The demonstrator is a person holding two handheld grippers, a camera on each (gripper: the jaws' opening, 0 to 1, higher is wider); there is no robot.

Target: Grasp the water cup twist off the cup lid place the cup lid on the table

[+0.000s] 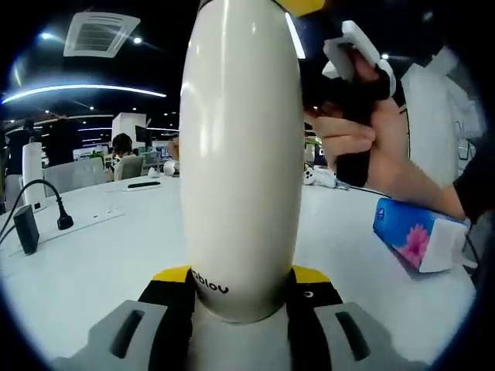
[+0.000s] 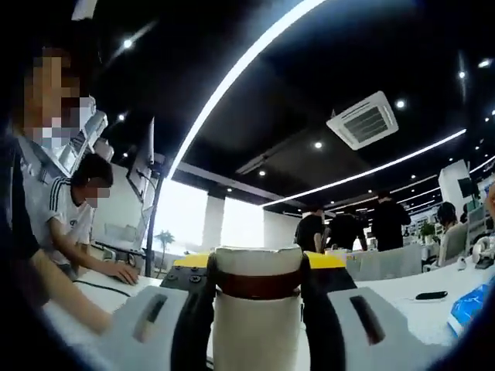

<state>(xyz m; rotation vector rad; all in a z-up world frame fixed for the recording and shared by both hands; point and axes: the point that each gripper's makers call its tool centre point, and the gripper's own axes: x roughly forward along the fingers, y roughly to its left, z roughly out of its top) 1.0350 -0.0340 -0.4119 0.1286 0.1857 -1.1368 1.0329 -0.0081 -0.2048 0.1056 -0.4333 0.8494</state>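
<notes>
Your left claw (image 1: pixel 241 297) is clamped on the base of the white water cup (image 1: pixel 241 154), holding it upright above the white table (image 1: pixel 100 255). Your right claw (image 2: pixel 259 297) grips the cup lid (image 2: pixel 259 282), a white cap with a brown band, squeezed between both jaws. The cup's curved base offers little purchase: twist hard and it may spin or slide out of the left claw. The body looks glossy, so a slip seems likely. A blue tissue pack (image 1: pixel 418 236) lies near your right hand (image 1: pixel 348 139); set the lid well apart from it.
</notes>
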